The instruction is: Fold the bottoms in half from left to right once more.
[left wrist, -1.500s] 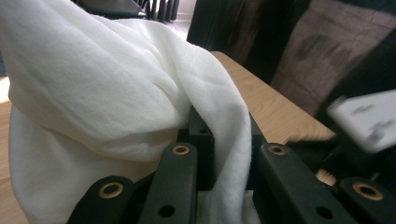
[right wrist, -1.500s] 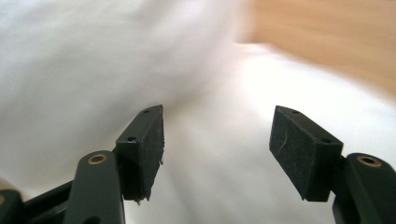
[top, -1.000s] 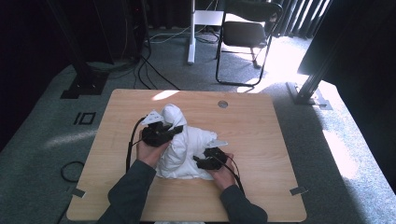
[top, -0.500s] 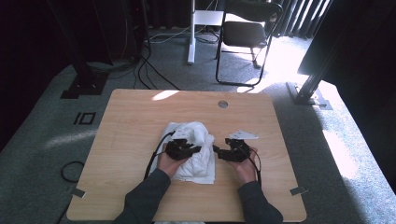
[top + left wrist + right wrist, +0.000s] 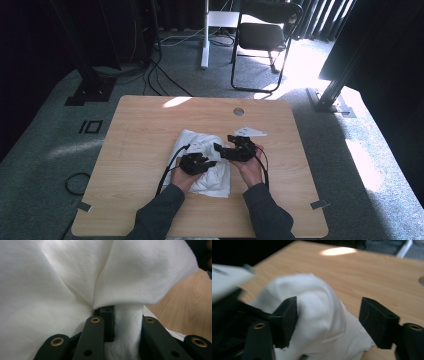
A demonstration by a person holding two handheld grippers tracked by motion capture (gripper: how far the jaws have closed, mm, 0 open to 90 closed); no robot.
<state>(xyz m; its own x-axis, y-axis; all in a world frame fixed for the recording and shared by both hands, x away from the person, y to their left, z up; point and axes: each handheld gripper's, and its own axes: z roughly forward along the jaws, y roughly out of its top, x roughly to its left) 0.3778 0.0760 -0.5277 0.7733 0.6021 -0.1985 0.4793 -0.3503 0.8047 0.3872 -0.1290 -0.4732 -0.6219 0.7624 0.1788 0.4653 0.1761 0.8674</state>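
Lowered onto the table (image 5: 130,130), the white cloth (image 5: 200,145) stays pinched in the left claw (image 5: 212,163); the right claw (image 5: 218,148) gapes, just opened.

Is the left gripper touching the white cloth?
Touching. In the left gripper view the left gripper has its two black jaws closed on a bunched fold of the white cloth, with the fabric pinched between them.
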